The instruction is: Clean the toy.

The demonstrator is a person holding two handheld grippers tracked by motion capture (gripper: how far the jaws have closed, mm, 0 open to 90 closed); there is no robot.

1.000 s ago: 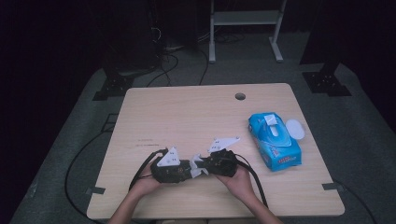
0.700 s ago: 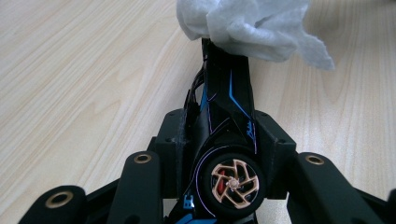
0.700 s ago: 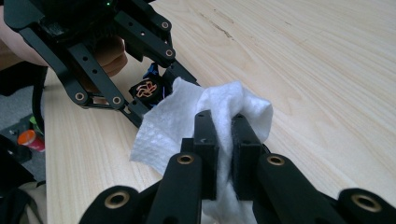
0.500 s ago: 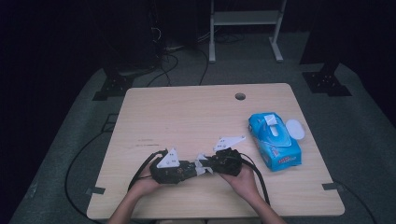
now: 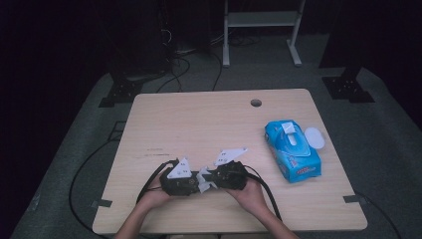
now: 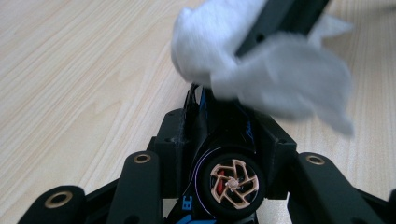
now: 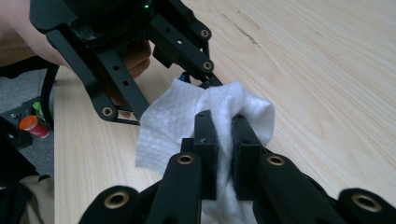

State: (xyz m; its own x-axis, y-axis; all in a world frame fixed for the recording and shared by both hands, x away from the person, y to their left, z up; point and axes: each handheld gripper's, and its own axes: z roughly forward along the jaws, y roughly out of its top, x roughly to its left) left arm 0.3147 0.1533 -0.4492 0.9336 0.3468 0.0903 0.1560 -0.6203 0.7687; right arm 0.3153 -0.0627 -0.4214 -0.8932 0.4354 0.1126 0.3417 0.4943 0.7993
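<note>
The right gripper (image 7: 224, 140) has its jaws clamped on a wipe (image 7: 173, 121); the left gripper (image 6: 232, 140) grips a toy car (image 6: 232, 182), wipe touching it.

Wipe (image 5: 204, 180) between grippers; pack (image 5: 292, 150) probably right

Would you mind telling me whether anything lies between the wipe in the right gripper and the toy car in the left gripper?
Nothing visible does. The wipe, pinched by the right gripper, already lies against the toy car in the left gripper.
</note>
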